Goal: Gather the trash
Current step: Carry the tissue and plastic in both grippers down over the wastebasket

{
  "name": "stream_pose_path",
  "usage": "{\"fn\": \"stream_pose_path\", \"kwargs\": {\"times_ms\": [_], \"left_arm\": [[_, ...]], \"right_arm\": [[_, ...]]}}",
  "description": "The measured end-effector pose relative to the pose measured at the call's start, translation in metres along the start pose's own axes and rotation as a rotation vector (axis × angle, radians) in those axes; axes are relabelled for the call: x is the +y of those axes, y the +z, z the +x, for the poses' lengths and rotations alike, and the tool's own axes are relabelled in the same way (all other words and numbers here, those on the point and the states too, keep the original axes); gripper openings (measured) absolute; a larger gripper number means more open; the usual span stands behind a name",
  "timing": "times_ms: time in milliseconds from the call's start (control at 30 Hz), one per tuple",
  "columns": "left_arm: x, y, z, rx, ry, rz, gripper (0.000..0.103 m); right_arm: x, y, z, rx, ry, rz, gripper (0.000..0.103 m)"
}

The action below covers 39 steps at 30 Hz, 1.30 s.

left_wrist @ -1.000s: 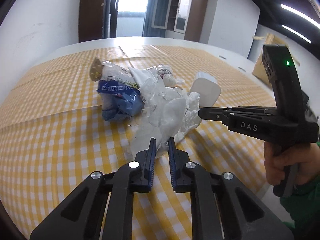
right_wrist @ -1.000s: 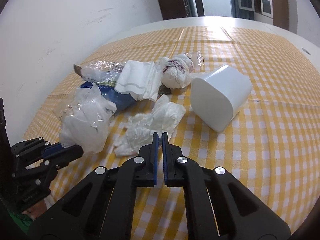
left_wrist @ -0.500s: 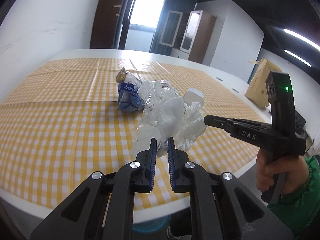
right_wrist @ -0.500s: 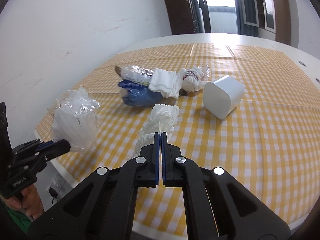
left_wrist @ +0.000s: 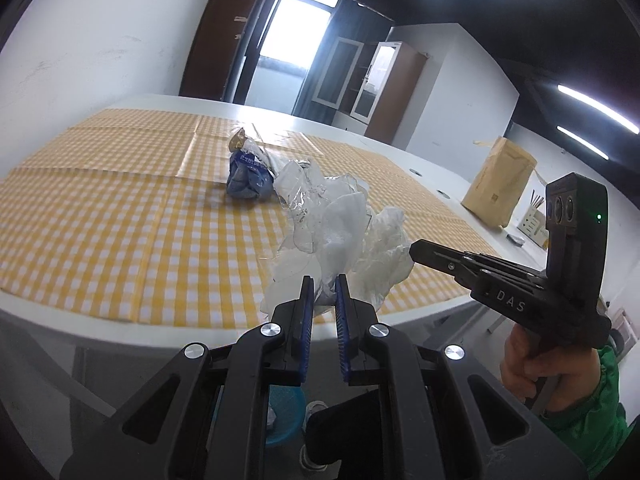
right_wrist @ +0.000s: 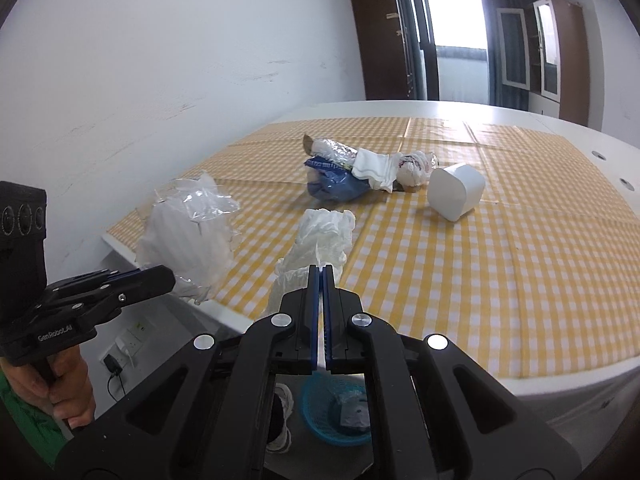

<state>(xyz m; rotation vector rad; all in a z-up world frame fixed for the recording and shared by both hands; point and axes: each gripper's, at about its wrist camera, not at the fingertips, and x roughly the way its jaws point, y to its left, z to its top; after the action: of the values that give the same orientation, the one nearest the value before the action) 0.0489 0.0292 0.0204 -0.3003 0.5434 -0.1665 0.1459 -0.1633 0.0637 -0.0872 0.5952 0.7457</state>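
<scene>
My left gripper is shut on a crumpled clear plastic bag and holds it in the air over the table's near edge; the bag also shows in the right wrist view. My right gripper is shut on a crumpled white tissue, also lifted; it shows in the left wrist view too. On the yellow checked table lie a blue wrapper, a foil wrapper, a white napkin and a wadded tissue.
A white cup lies on its side to the right of the pile. A blue basket with some trash stands on the floor below the table edge, also visible in the left wrist view. A brown paper bag stands far right.
Both grippers have pulled back and up from the table, carrying the plastic bag and the tissue past the near edge. The blue basket on the floor has come into view.
</scene>
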Motion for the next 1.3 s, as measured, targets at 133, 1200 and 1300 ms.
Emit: {"fn": "stream_pose_path", "kwargs": {"times_ms": [133, 1200, 1300], "left_arm": [[-0.007, -0.014, -0.011, -0.004, 0.001, 0.011, 0.010], [0.002, -0.136, 0.062, 0.299, 0.015, 0.036, 0.010], [0.016, -0.147, 0.079, 0.342, 0.026, 0.006, 0.010]], "right_arm": [[0.007, -0.019, -0.017, -0.006, 0.006, -0.004, 0.001], [0.000, -0.172, 0.042, 0.295, -0.013, 0.023, 0.001], [-0.003, -0.184, 0.060, 0.332, -0.015, 0.030, 0.001]]}}
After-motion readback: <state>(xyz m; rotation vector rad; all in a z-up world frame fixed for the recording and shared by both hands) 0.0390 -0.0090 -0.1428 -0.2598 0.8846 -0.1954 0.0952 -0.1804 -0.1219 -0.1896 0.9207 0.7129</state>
